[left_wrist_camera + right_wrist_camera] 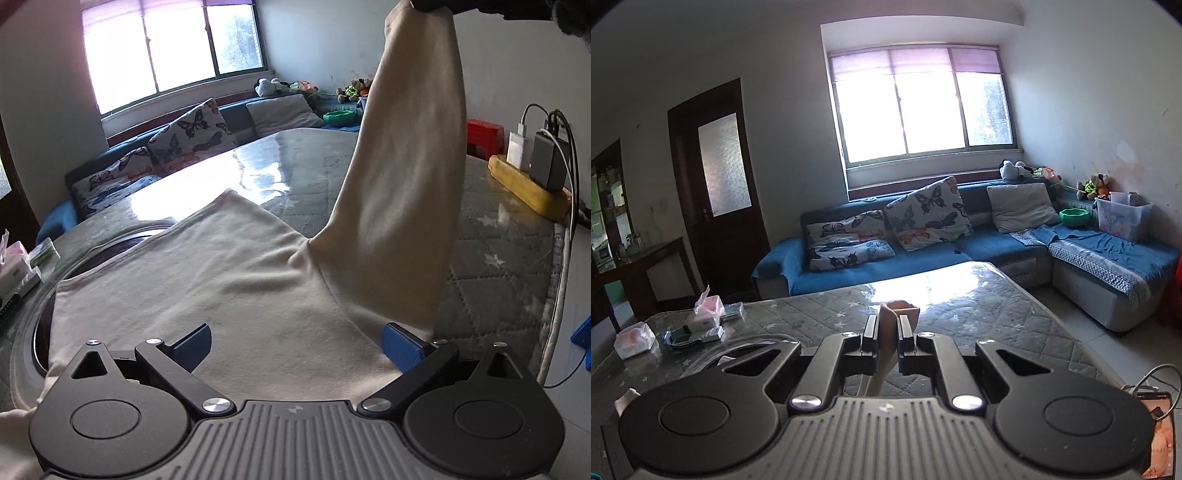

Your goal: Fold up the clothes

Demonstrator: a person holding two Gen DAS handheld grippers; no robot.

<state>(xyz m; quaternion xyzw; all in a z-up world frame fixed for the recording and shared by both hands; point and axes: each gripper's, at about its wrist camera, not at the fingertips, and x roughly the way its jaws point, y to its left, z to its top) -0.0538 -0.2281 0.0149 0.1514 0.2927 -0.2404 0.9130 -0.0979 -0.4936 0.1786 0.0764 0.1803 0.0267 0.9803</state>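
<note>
On the quilted table (498, 258) we saw a cream shirt (221, 280) lying flat, one sleeve (406, 166) lifted high. Our right gripper (887, 334) pinched that sleeve's cuff, while our left gripper (295, 345) hovered wide apart above the shirt's body.

Bright window (919, 107) in far white wall. Blue corner sofa (979, 247) beneath it, butterfly cushions (929, 214) on seat. Dark door (716, 184) at left.
</note>
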